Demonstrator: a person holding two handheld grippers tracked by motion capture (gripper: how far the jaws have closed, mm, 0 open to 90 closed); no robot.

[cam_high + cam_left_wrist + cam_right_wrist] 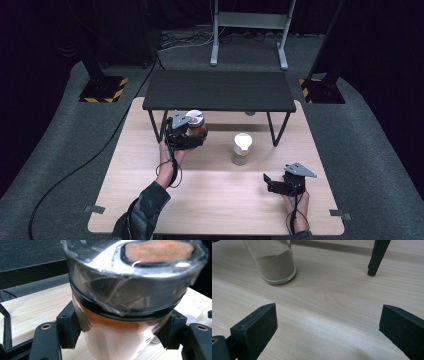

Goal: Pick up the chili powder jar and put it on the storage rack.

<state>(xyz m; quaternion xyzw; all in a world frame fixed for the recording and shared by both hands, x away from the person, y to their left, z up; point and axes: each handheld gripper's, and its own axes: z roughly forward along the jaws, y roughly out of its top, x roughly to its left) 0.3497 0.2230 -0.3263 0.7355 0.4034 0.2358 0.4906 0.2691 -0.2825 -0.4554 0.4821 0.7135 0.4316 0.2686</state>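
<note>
- Orange-spice jar [196, 123]: pinched below its lid by the left gripper [187, 136], jaws pressed on the glass; held clear of the bench [210, 200], apparently so it can be carried, at 10 o'clock from bench centre, just before the black shelf [217, 90].
- Left hand [169, 161]: forearm reaches forward, gripper about level.
- Right gripper [280, 184]: jaws spread, empty, resting low at 4 o'clock.
- White-lidded jar [241, 148]: stands upright at centre.

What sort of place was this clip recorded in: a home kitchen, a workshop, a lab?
Most likely a lab or studio recording bay, not a kitchen. A light wooden table stands on grey carpet against dark surroundings, hazard-striped stand bases flank it, and cables run across the floor behind.
</note>
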